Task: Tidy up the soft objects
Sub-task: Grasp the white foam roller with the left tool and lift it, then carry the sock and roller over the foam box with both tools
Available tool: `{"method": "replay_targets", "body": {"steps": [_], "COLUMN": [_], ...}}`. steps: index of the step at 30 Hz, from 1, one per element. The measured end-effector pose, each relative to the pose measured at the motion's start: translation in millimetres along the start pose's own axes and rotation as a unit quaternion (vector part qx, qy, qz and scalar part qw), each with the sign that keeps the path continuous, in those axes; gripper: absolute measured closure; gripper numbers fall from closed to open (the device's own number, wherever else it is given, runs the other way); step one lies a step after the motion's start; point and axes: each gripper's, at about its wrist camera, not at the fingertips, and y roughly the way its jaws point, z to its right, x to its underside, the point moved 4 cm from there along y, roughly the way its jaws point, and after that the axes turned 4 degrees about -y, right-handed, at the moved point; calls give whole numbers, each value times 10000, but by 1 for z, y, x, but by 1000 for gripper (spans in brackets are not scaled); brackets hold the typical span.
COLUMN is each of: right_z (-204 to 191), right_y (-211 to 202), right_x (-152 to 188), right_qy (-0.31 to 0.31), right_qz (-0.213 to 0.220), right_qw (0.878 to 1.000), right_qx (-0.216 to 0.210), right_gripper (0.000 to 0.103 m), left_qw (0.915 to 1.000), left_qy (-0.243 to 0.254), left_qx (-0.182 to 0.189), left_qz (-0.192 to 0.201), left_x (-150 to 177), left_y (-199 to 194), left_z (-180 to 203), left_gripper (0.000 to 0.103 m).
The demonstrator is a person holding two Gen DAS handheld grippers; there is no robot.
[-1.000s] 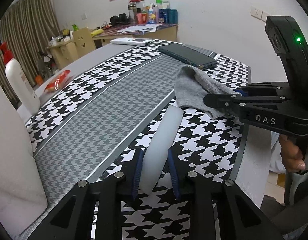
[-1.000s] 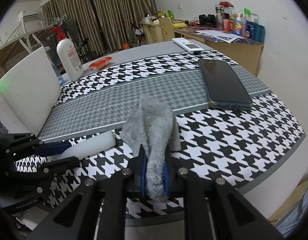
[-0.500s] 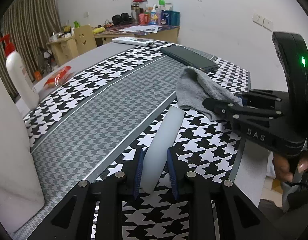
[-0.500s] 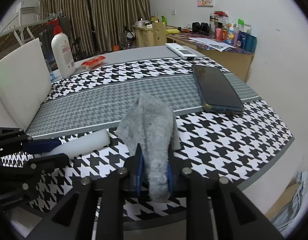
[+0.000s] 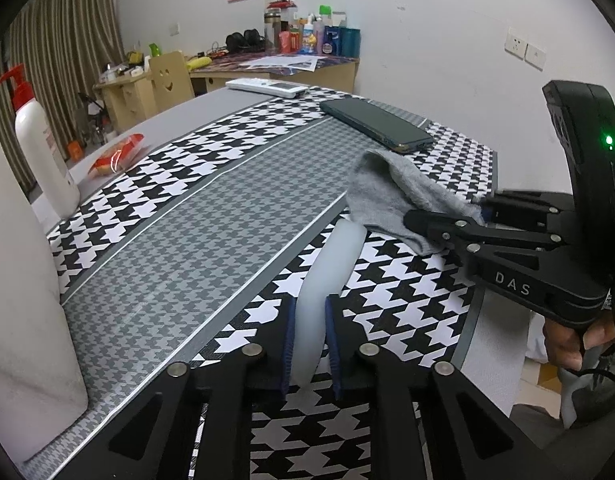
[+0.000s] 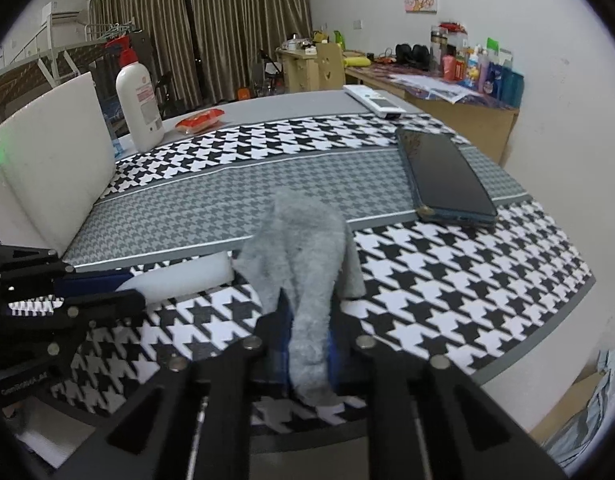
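My left gripper is shut on a long white foam strip that lies on the houndstooth table cloth near its front edge. My right gripper is shut on a grey fuzzy cloth, whose far part is bunched on the table just beyond the strip's end. In the left wrist view the right gripper holds the cloth at the right. In the right wrist view the left gripper and the strip are at the left.
A dark phone lies beyond the cloth at the right. A white foam block stands at the left edge. Behind it are a pump bottle, a red packet and a white remote. The table edge is close.
Both grippers have drawn back toward the front edge and risen a little, each keeping its hold. The cloth is pulled slightly nearer.
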Motion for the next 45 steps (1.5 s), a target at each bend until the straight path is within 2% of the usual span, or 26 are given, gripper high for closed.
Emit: {"method": "replay_targets", "body": {"steps": [3,11,20,37,45], "right_z": [-4,-5,-16,-34,-46], "right_y": [-4,-24,-38,-49,-59], "right_x": [0,-7,-14,-34,-51], "right_qy": [-48,115,-24,-188,-339], "right_qz": [60,317,532,869,1095], "right_qw": [10000,9994,9985,9955,9923], "right_qx": [20,-107,-103,-313,-468], "right_gripper": [87,87,87,87,87], "left_qw": [9999,9986,9955,9905,9839], "left_qy": [-41,-50,-224,-436,-583], "left_qx": [100,37,-238,-529,-785], "left_qz": [81,518,894,1188,1498], "left_x": [-1,-3,-4,-9,-12], "left_y": [-6,-36,-64,-88,-111], "left_z": [1,5,-4,-18,-28], "left_gripper": [90,90,90,90,90]}}
